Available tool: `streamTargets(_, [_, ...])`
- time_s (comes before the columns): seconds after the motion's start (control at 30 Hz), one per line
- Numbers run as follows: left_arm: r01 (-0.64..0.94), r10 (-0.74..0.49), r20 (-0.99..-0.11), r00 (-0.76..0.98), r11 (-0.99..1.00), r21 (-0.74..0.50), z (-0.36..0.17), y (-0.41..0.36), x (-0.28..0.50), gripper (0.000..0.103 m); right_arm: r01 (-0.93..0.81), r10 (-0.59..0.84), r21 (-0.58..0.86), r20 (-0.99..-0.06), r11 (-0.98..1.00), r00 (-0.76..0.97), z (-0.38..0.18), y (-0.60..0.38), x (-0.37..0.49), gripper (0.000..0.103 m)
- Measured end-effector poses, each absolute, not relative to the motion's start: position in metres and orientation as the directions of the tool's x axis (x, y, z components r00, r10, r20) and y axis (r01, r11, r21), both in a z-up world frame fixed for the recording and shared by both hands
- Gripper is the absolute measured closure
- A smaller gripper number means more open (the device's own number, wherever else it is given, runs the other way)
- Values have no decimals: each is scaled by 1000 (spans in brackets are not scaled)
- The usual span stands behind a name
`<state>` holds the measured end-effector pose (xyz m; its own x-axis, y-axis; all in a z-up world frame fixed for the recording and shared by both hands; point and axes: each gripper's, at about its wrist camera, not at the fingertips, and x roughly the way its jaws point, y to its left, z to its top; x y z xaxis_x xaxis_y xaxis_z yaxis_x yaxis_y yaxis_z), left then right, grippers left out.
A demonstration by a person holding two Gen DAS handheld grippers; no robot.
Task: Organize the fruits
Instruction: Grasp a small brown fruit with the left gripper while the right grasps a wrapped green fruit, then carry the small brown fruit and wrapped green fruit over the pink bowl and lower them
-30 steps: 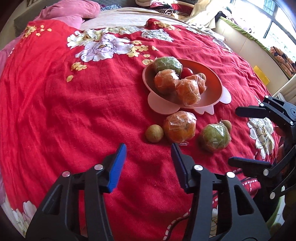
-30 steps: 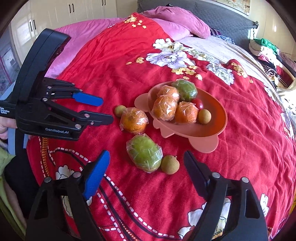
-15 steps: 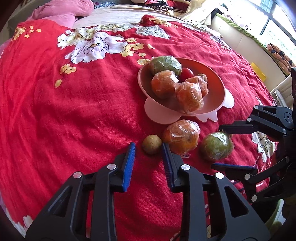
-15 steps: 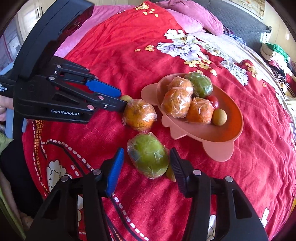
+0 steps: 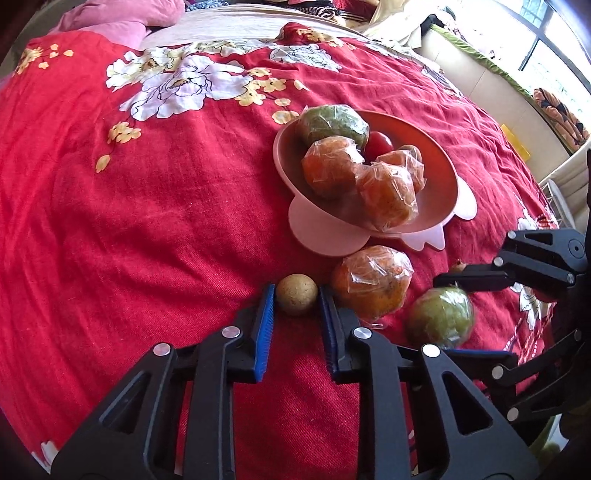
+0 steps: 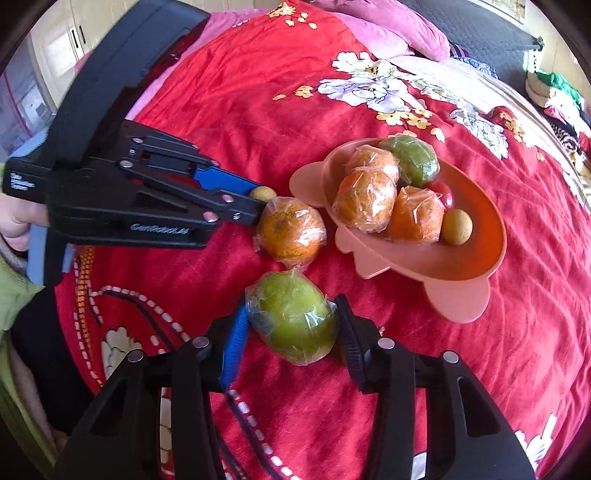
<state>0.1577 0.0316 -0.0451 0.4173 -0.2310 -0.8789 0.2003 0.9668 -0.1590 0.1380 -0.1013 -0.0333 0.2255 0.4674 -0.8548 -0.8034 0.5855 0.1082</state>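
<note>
On the red bedspread, a small brown fruit sits between the blue pads of my left gripper, which is shut on it. Next to it lies a wrapped orange. My right gripper has the wrapped green fruit between its jaws. They are closing, and both pads touch the wrap. The pink bowl behind holds several wrapped oranges, a green fruit, a small red one and a brown one. A second small brown fruit peeks out past the right gripper's upper finger.
The red floral bedspread spreads wide to the left of the bowl. Pink pillows lie at the head of the bed. A hand holds the left gripper's handle. A window and a cushioned bench stand beyond the bed's right side.
Both grippers have moved forward onto the fruits and narrowed. The left one closed on the small brown fruit; the right one went from wide apart to touching the green fruit.
</note>
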Motion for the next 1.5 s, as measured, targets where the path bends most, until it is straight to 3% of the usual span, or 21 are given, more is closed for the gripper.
streamTargets(0.73, [197, -266, -826, 497, 962, -191, 3, 34, 150, 87, -743, 516, 140, -801, 655, 304, 3, -134, 150, 60])
streamTargets(1.5, [255, -281, -820, 499, 952, -171, 18, -8, 196, 87, -650, 502, 146, -764, 746, 405, 13, -167, 207, 60])
